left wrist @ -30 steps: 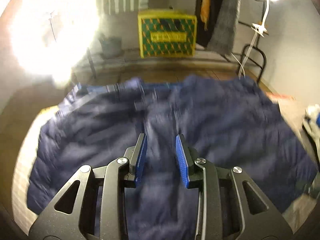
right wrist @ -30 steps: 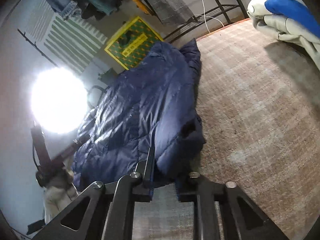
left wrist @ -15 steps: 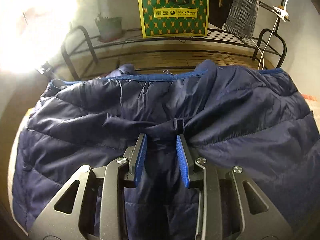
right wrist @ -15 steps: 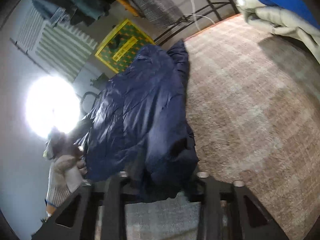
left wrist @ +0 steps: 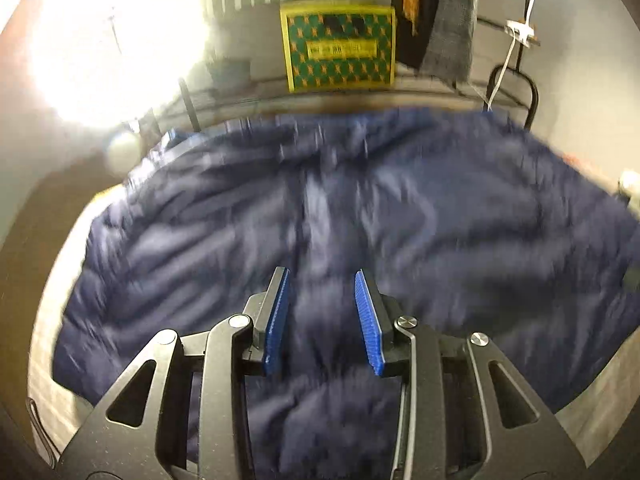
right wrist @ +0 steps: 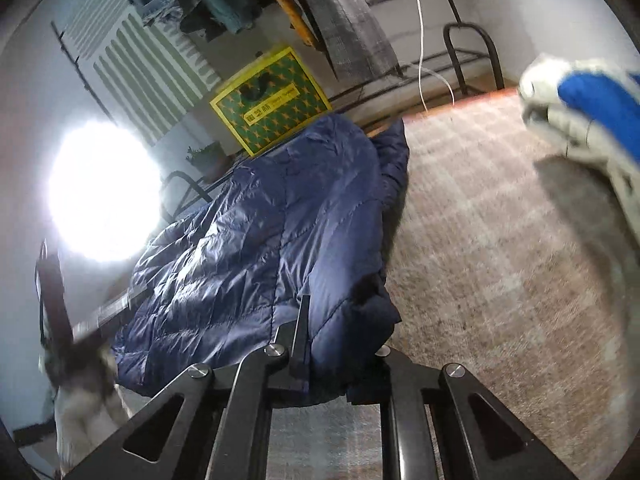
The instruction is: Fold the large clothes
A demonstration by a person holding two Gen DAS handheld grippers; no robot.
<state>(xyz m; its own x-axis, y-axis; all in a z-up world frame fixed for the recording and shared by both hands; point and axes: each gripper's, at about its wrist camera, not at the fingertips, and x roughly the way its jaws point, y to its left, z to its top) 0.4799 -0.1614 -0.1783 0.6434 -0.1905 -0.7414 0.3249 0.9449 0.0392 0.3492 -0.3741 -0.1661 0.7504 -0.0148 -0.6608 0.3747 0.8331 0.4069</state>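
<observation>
A large navy quilted down jacket [left wrist: 400, 220] lies spread on a checked bed cover; this view is blurred by motion. My left gripper [left wrist: 322, 296] hovers above its middle, jaws open, blue pads apart with nothing between them. In the right wrist view the jacket [right wrist: 256, 240] lies along the left of the bed. My right gripper [right wrist: 340, 344] sits at its near corner, and a thick fold of the jacket fills the space between the fingers; the right fingertip is hidden by fabric.
A yellow-green patterned box [left wrist: 340, 44] stands on a black metal rack [left wrist: 516, 92] behind the bed. A white and blue folded garment [right wrist: 592, 112] lies at the right on the checked bed cover [right wrist: 500, 240]. A bright lamp [right wrist: 100, 188] glares at left.
My left gripper has pulled up and back from the jacket's fold, still open. My right gripper stays on the jacket's corner, which has shifted slightly.
</observation>
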